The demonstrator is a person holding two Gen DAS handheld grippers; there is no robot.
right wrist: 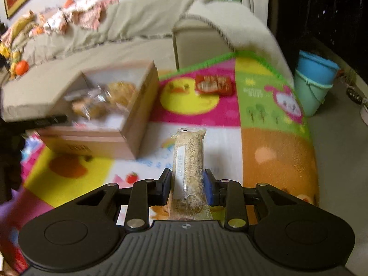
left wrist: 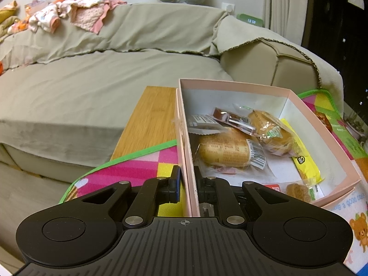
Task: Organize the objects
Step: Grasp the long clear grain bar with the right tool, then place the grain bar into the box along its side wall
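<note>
The left hand-held gripper (left wrist: 187,184) pinches the near wall of a pink box (left wrist: 232,85), one finger inside and one outside. Wrapped bread rolls (left wrist: 224,151) and a yellow packet (left wrist: 306,161) lie inside (labels too small to read). The box sits on a colourful play mat (left wrist: 142,168) beside a grey-green sofa (left wrist: 92,80).

A home living room: a cloth-draped sofa (left wrist: 115,69) at twelve o'clock, baby clothes (left wrist: 69,11) heaped on its back at ten, and a cartoon play mat (right wrist: 264,119) on the floor.
</note>
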